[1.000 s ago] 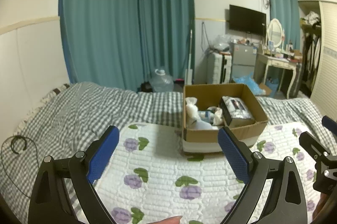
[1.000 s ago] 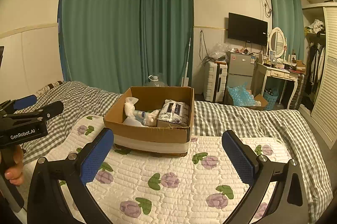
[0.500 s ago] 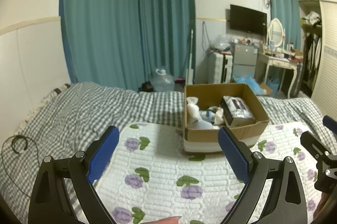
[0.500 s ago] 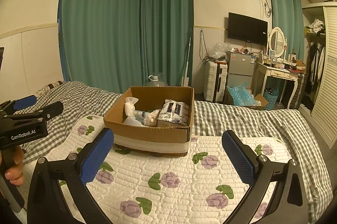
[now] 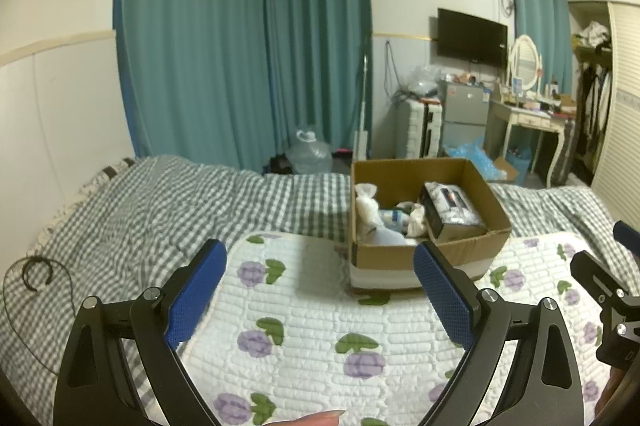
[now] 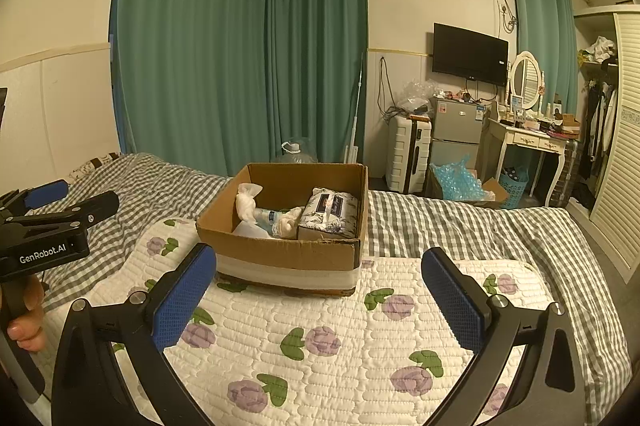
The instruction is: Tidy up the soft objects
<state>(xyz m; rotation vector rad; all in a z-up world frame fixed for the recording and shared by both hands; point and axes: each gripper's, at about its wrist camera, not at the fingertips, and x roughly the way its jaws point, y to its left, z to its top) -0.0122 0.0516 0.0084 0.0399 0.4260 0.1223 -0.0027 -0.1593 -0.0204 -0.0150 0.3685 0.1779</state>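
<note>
A cardboard box [image 5: 496, 214] [image 6: 280, 250] stands on a white quilted mat with purple flowers [image 5: 320, 326] [image 6: 340, 346] on the bed. Inside it lie a tissue pack [image 5: 450, 210] [image 6: 330, 212], a white bagged soft item [image 5: 366, 204] [image 6: 246, 200] and other small soft things [image 6: 286, 222]. My left gripper [image 5: 320, 286] is open and empty, above the mat short of the box. My right gripper [image 6: 318, 286] is open and empty, facing the box. The left gripper also shows at the left edge of the right wrist view [image 6: 52, 222].
A grey checked bedspread [image 5: 140, 218] covers the bed. A black cable [image 5: 36, 270] lies at its left. Beyond the bed are teal curtains [image 6: 240, 46], a water jug [image 5: 310, 154], a suitcase [image 6: 408, 154], a small fridge [image 6: 456, 134], a dressing table [image 6: 528, 142] and a wardrobe [image 6: 616, 166].
Almost nothing has changed. The left wrist view has shifted very slightly; both grippers stay open and empty.
</note>
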